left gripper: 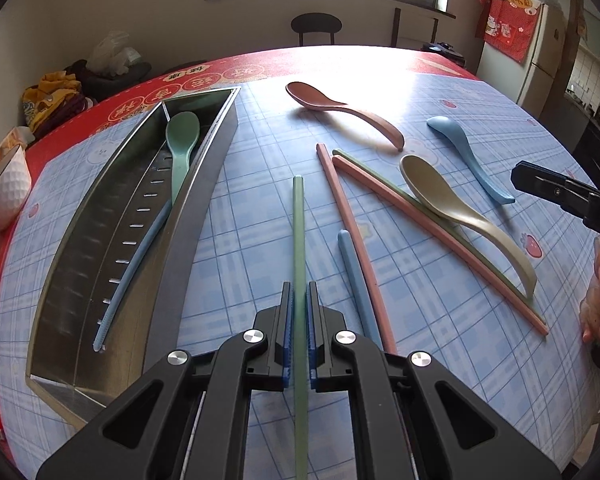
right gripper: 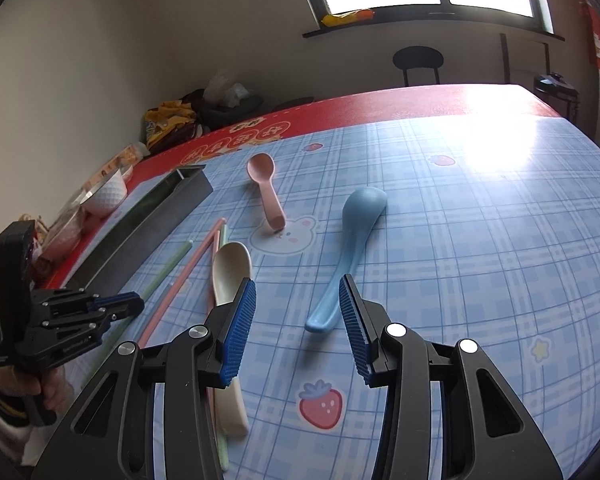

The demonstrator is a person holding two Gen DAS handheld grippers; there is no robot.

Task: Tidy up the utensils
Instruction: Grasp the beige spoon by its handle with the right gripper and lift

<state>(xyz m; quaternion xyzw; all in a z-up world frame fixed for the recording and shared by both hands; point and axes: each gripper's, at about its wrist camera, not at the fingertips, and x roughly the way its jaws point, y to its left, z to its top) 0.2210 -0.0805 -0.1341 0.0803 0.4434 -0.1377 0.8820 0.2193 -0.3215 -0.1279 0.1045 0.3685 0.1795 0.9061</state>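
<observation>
- Done so far, judging by how things lie: the metal tray at the left of the table holds 2 pieces, a green spoon and a blue chopstick, both laid lengthwise along the tray; that looks like an early stage of the sorting.
- In hand: the left gripper is clenched on a green chopstick, its blue pads pressing the stick on both sides; the stick sits just right of the tray, near its wall but apart from it.
- Long axis: the green chopstick runs straight along the gripper's fingers, its far end pointing away toward the window end of the table, its near end passing back under the gripper body; it lies roughly parallel to the tray, so I judge only a sideways shift is needed to bring it over the opening.
- Left on the checked tablecloth: 2 pink chopsticks, another green one and a second blue chopstick; a beige spoon resting across the sticks; a pink spoon; a blue spoon.
- The right gripper has its jaws apart, straddling the handle end of the blue spoon without pressing it; nothing is grasped; the handle points toward that gripper, the bowl away.
</observation>
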